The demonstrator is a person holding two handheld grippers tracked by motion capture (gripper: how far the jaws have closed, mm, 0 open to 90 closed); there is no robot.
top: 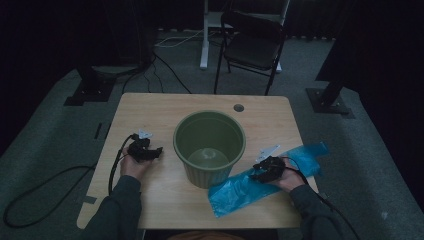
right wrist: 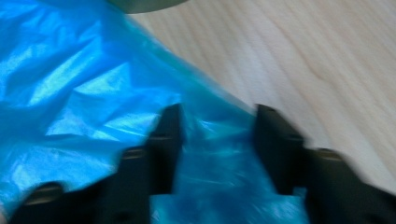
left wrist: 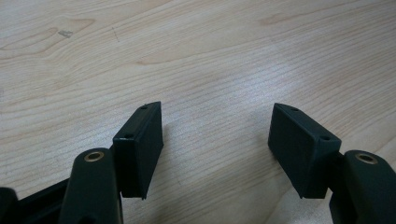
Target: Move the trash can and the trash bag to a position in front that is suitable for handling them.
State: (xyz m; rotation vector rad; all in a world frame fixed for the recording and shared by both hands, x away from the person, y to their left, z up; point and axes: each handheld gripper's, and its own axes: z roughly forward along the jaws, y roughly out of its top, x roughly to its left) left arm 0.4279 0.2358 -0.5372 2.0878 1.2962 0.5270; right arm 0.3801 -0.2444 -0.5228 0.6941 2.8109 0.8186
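Light wooden table (top: 150, 107), green bucket (top: 210, 145), blue plastic bag (top: 240, 192)

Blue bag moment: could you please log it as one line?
left tongs open over table | right tongs open astride blue bag | green bin upright

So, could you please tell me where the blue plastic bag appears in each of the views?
High view: the blue plastic bag lies flat on the table's right front, beside the green bucket, under the right gripper.
Left gripper view: the bag is not in it; open jaws over bare wooden table.
Right gripper view: the bag covers the left and centre, between the open jaws.
Shared landmark: the wooden table.
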